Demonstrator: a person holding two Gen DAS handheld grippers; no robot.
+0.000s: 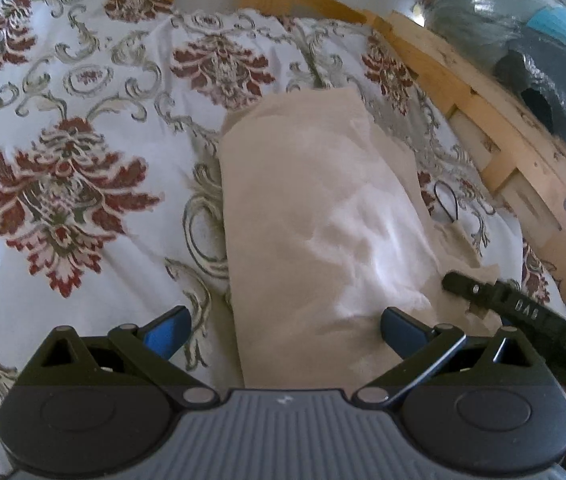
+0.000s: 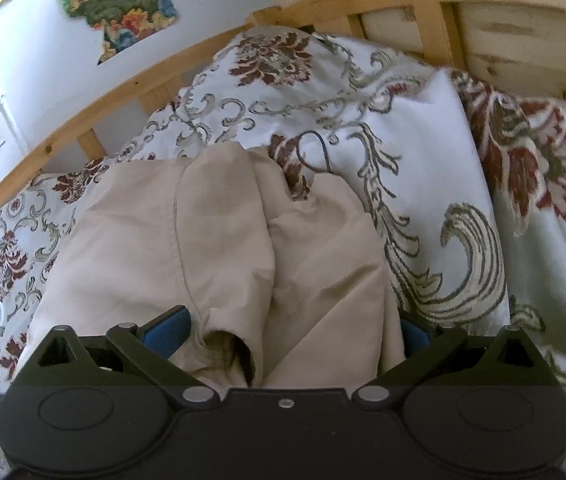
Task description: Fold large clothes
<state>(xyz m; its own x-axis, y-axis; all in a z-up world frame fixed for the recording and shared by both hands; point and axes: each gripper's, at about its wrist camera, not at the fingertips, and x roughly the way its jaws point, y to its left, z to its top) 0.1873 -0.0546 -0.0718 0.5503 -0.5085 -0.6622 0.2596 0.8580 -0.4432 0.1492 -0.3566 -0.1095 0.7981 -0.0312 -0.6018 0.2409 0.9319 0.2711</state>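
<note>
Closest in: left gripper (image 1: 285, 330) spread wide, gripping nothing, hovering over the near end of the beige garment (image 1: 323, 216). Right gripper (image 2: 289, 334) likewise wide apart, straddling a bunched fold of the same cloth, not clamped on it. Just ahead: garment lying lengthwise as a narrow folded strip on the patterned bedspread (image 1: 75, 152), a dark drawstring loop (image 2: 315, 152) poking out past its far end. Beyond: wooden bed frame (image 2: 511, 44). Risk, as a judgement: pinching only the top layer could let lower layers slide and undo the fold; loose loop might snag.
</note>
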